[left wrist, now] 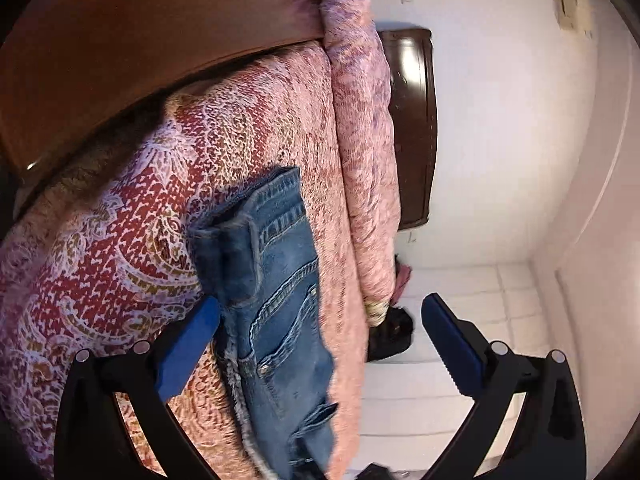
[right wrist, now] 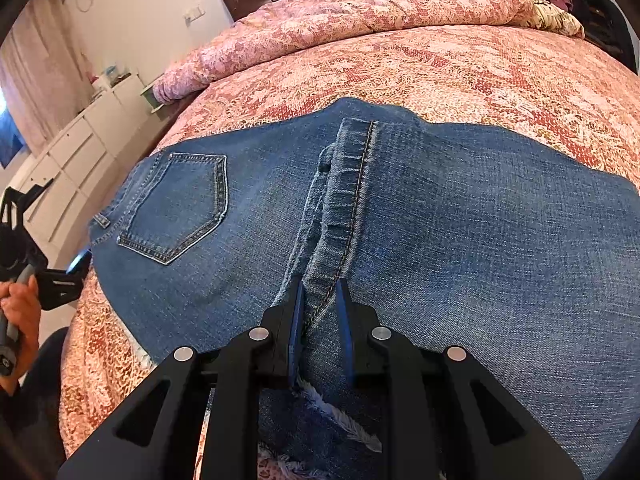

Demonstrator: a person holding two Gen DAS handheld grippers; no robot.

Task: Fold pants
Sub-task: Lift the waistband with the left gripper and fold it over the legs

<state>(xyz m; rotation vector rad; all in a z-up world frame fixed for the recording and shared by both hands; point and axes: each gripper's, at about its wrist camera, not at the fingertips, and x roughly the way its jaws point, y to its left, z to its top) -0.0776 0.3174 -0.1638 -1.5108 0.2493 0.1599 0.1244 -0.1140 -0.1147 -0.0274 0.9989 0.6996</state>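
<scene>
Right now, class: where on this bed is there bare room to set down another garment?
Bare bedspread lies between the jeans and the rolled quilt, and a strip beside the pocket end. The near edge is crowded: the right gripper pinches the jeans there.

Right gripper (right wrist: 320,300): jaws pinched narrow on the jeans (right wrist: 440,208) seam fold, pointing steeply down. Left gripper (left wrist: 320,316): jaws wide apart, empty, at the jeans' edge.

Bed (right wrist: 460,64) with pink-red patterned cover; blue jeans (right wrist: 460,208) spread flat on it; rolled pink quilt (right wrist: 360,12) near headboard.
</scene>
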